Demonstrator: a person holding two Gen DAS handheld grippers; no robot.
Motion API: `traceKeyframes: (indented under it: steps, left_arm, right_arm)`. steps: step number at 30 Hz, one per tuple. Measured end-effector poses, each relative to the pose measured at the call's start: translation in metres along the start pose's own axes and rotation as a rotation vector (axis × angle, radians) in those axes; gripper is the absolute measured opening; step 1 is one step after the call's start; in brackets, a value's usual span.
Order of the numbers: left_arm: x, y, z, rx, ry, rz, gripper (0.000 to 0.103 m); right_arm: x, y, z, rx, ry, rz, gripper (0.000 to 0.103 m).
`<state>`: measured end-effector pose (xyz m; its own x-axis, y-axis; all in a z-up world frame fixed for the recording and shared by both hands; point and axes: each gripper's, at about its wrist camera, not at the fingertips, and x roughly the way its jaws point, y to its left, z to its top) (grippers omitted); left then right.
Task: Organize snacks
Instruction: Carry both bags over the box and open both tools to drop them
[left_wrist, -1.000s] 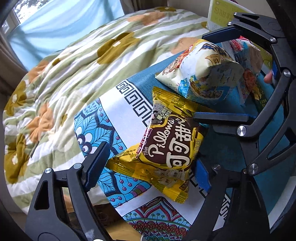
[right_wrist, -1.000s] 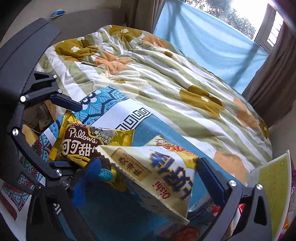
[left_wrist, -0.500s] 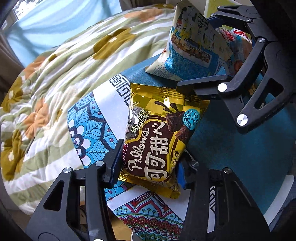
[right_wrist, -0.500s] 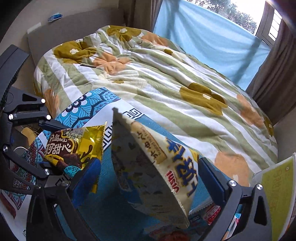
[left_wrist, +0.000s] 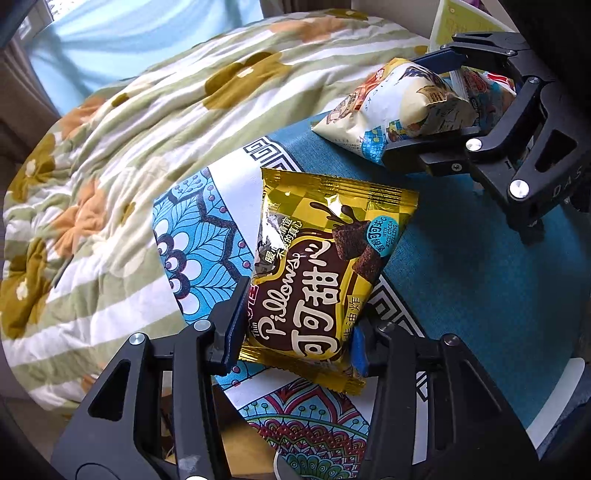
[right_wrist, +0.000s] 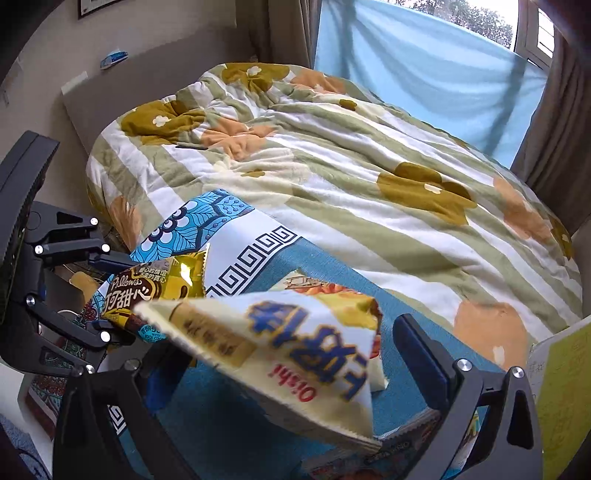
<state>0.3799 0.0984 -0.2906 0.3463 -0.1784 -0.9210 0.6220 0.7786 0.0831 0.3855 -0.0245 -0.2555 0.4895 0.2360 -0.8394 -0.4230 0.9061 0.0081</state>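
Note:
A yellow and brown Pillows cocoa packet (left_wrist: 325, 266) stands up off the patterned cloth, its lower end pinched from both sides. My left gripper (left_wrist: 295, 336) is shut on it. In the right wrist view the same packet (right_wrist: 147, 291) shows at the left, inside the left gripper (right_wrist: 114, 295). A cream Oishi snack bag (right_wrist: 295, 343) hangs tilted above the teal cloth, held between the fingers of my right gripper (right_wrist: 288, 354). In the left wrist view that bag (left_wrist: 399, 107) sits at the upper right, clamped in the right gripper (left_wrist: 417, 107).
A teal, white and blue patterned cloth (left_wrist: 461, 277) covers the near surface. Behind it lies a bed with a floral quilt (right_wrist: 332, 166). More snack packs (left_wrist: 491, 88) lie beside the right gripper, next to a yellow-green card (right_wrist: 561, 387). Curtains and a window fill the background.
The left gripper's jaws have closed on the Pillows packet, which has risen from lying flat to standing up. The Oishi bag has swung and tilted in the right gripper.

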Motion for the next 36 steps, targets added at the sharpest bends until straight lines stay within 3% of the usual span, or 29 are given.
traceKeyframes:
  steps: [11,17,25,36]
  left_arm:
    - [-0.015,0.007,-0.005,-0.065,-0.031,-0.006,0.041]
    - [-0.047,0.014,-0.009,-0.094,-0.069,0.013,0.041]
    - [-0.125,0.012,-0.004,-0.122,-0.155,0.056,0.041]
    - [-0.211,-0.029,0.059,-0.037,-0.324,0.059,0.041]
  right_arm:
    - [-0.002,0.013,0.001,-0.008,-0.004,0.008,0.065]
    - [-0.026,0.021,0.006,0.034,-0.055,0.004,0.064]
    - [-0.089,0.032,0.018,0.136,-0.147,-0.015,0.064]
    - [-0.206,0.021,0.007,0.268,-0.269,-0.128,0.064]
